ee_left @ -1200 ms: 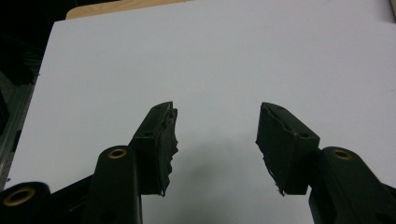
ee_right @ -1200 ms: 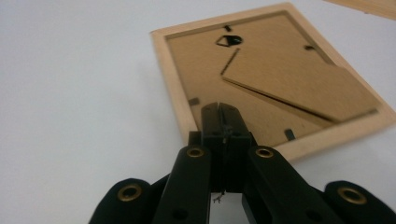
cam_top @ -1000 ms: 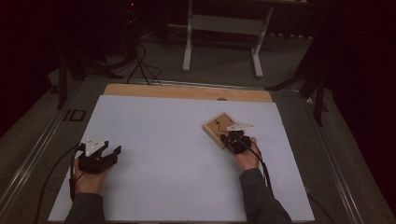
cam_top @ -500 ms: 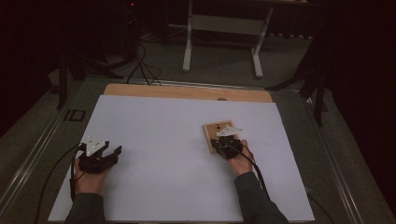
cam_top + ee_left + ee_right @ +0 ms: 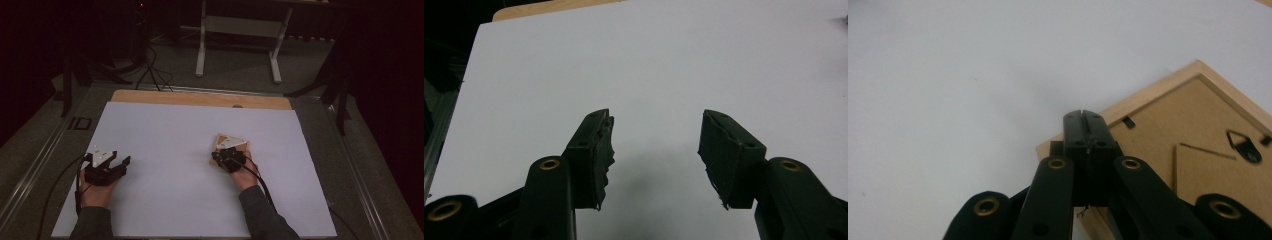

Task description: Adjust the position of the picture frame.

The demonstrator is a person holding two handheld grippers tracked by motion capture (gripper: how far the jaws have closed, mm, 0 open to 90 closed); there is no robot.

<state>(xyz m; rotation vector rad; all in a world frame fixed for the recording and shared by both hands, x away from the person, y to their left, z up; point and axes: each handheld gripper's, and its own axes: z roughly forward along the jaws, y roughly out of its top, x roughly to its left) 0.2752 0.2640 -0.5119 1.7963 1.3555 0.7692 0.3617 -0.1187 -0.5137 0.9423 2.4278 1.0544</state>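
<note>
Our right gripper (image 5: 1083, 117) has its jaws squeezed tight together with nothing in them, pressing on the back of the frame (image 5: 1198, 135), which lies face down on the white sheet (image 5: 165, 135). If we push too hard, the tip could slip off and scratch it. Our left gripper (image 5: 654, 145) rests with jaws wide apart. Since before, frame and right gripper slid left toward the middle.

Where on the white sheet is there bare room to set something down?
The white sheet is bare between the left hand-held gripper and the wooden picture frame, and up to the wooden strip. It is crowded only where the right hand-held gripper rests over the frame.
</note>
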